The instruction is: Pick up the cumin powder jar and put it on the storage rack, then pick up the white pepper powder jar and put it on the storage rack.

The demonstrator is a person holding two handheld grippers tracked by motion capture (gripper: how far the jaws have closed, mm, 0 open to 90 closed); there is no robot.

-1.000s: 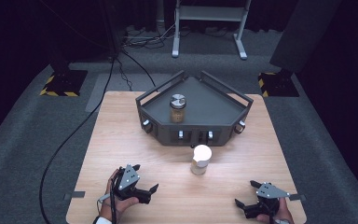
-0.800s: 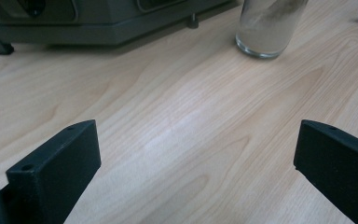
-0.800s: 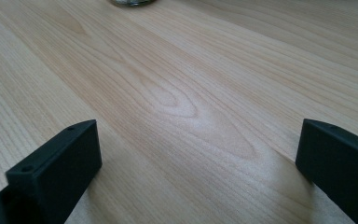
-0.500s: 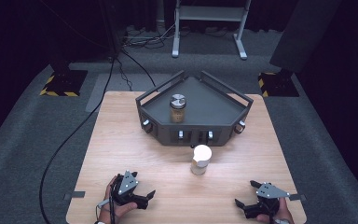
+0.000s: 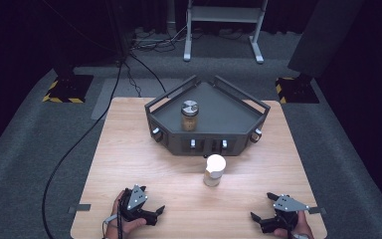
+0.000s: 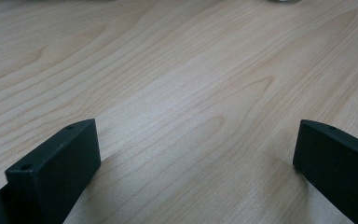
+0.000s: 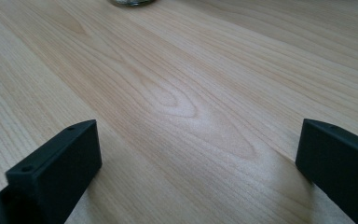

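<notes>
Overhead layout of the wooden table (image 5: 129, 149), with the white-lidded jar (image 5: 214, 170) serving as the landmark. This jar is standing upright on the bare wood just in front of the dark tray (image 5: 238, 119), near the tray's front wall but not touching it; only a sliver of its base is showing at the top edge of the right gripper view (image 7: 131, 2). A second jar with a grey lid (image 5: 189, 115) is standing upright inside the tray, behind the white-lidded jar and slightly to its left. The left gripper (image 5: 154, 213) is lying low at the near edge of the table, well to the left of and nearer than the white-lidded jar, with a hand (image 5: 115, 225) wrapping its body; its jaws are standing wide apart and holding nothing, as the left gripper view (image 6: 193, 154) is showing bare wood between them. The right gripper (image 5: 262, 209) is sitting near the table's front right corner, well to the right of and nearer than the same jar, with its jaws likewise spread wide over bare wood (image 7: 196, 154) and gripping nothing. Both grippers are well apart from the jar and from each other.
</notes>
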